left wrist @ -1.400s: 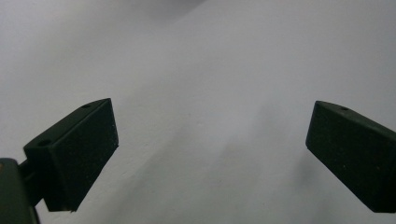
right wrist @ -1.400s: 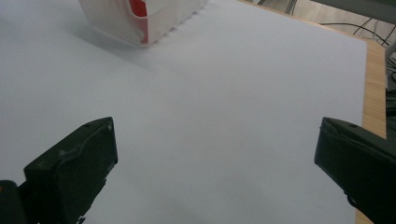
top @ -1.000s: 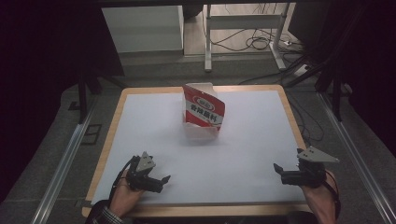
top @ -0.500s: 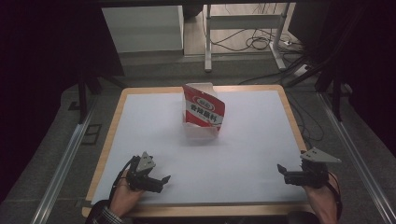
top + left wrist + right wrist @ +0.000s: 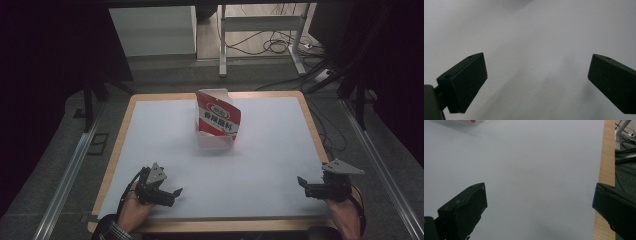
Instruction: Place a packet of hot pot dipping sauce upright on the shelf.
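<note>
Resting low at the near left of the table (image 5: 150,107), the left gripper (image 5: 175,194) sits over the white sheet with its jaws spread wide and nothing between them; in the left gripper view the two black pads (image 5: 465,83) frame bare white surface. The person's left hand (image 5: 131,212) wraps its handle, a dark cable looping beside the wrist.

Toward the middle of the table, well apart from both grippers and farther from the person, stands the red and white bag (image 5: 217,119). It stands upright, long axis vertical but leaning a little, its printed face turned toward the person and slightly to the right. Its top is open, and a pale clear part shows at its base. Nothing lies between it and either gripper; the white sheet around it is bare. A sliver of its red edge (image 5: 472,121) shows at the top of the right gripper view.

At the near right, the right gripper (image 5: 301,182) hovers by the wooden rim, jaws likewise spread apart and holding nothing, the grey three-cornered plate (image 5: 342,166) on top. Its jaws point left across the table.

Beyond the table, a metal stand (image 5: 260,25) and cables (image 5: 280,45) lie on the floor.
</note>
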Motion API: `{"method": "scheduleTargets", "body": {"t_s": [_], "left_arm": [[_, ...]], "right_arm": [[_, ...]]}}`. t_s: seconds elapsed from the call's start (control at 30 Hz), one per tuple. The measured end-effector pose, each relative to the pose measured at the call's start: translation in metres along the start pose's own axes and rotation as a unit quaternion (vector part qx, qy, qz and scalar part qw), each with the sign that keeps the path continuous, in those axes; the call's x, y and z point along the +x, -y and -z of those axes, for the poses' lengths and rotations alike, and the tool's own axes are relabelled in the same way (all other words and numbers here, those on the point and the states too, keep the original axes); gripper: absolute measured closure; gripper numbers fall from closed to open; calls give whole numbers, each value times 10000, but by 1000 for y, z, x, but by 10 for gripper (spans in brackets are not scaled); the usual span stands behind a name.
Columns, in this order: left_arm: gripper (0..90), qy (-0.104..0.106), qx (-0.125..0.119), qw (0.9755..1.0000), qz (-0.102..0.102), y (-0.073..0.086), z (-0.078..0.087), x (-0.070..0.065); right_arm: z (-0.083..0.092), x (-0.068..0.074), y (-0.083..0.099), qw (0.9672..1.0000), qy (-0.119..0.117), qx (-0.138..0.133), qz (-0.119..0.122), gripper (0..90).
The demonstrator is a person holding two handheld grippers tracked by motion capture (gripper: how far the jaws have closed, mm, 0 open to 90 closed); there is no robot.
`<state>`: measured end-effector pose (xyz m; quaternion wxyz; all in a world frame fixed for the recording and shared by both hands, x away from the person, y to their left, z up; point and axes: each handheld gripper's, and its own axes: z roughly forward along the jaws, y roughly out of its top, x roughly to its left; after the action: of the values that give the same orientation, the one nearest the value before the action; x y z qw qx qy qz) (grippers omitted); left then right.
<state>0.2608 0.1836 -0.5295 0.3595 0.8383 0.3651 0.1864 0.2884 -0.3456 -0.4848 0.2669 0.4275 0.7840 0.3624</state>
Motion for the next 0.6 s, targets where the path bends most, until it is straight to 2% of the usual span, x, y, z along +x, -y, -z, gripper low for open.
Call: {"method": "scheduleTargets", "body": {"t_s": [0.6], "left_arm": [[21,-27,-1,10000,-38,0,-1,-1]], "right_arm": [[-8,-3,6,9996,-30,278,-57,0]]}}
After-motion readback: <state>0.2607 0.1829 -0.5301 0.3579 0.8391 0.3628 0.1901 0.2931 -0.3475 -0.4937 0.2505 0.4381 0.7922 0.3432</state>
